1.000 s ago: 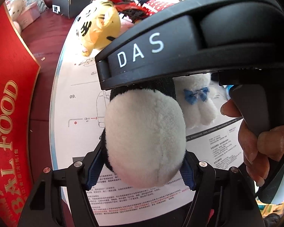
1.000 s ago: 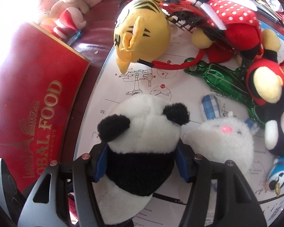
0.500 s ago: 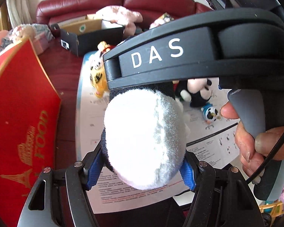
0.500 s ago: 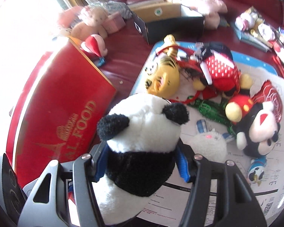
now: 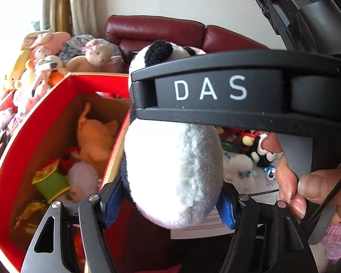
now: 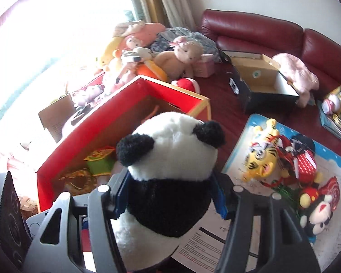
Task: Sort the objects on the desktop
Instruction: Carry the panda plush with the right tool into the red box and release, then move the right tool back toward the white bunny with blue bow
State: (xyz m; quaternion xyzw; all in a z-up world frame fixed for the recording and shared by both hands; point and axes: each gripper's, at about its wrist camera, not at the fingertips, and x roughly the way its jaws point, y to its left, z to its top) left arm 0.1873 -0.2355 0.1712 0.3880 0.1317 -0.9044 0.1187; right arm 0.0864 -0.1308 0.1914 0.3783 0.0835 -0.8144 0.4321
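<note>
- The panda plush (image 6: 170, 177) is clamped by both tools: the right hand-held gripper (image 6: 169, 201) has its blue pads pressed on the black shoulders, just under the head.
- The left hand-held gripper (image 5: 169, 201) squeezes the panda's white belly from the opposite side.
- The toy is off the worktop (image 6: 234, 113), by the near corner of the open red box (image 6: 97, 122) that already contains toys.
- A tiger plush (image 6: 261, 154) lies on the paper sheet at right.
</note>
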